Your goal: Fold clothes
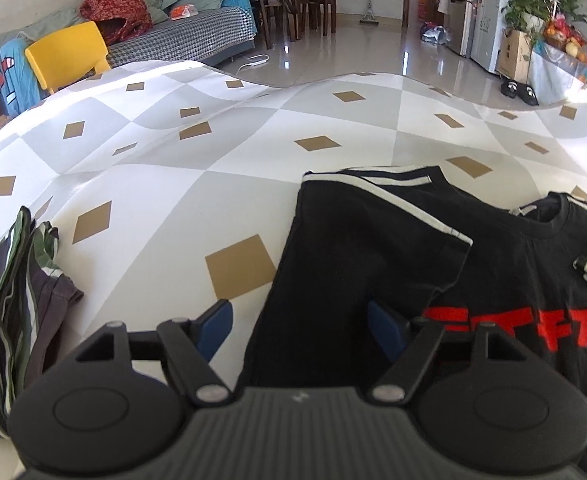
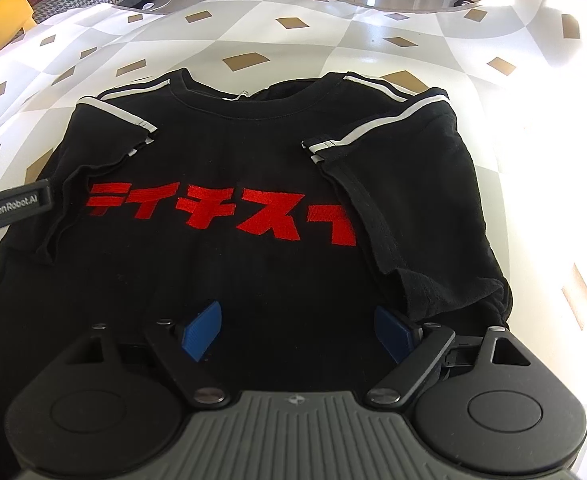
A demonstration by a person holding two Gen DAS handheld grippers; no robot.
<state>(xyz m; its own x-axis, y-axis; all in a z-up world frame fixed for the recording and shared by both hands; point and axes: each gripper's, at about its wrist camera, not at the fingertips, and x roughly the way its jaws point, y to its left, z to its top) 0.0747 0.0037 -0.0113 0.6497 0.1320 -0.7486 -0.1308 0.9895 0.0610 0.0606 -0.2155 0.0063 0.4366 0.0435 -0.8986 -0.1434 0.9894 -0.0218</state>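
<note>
Checkered surface [image 1: 165,184] with gold diamonds, tiled living room behind. Black T-shirt [image 2: 229,160] lying flat front-up at surface centre, red lettering across chest, both white-striped sleeves folded inward over the body. Right tongs [image 2: 297,332] low over shirt's bottom hem, blue pads spread wide, gripping nothing. Left tongs [image 1: 299,332] at shirt's left folded edge, spread wide too, one pad over bare surface, other over black cloth. Striped green garment [image 1: 9,312] bunched well apart to the left. Yellow chair [image 1: 67,54] beyond far edge.
</note>
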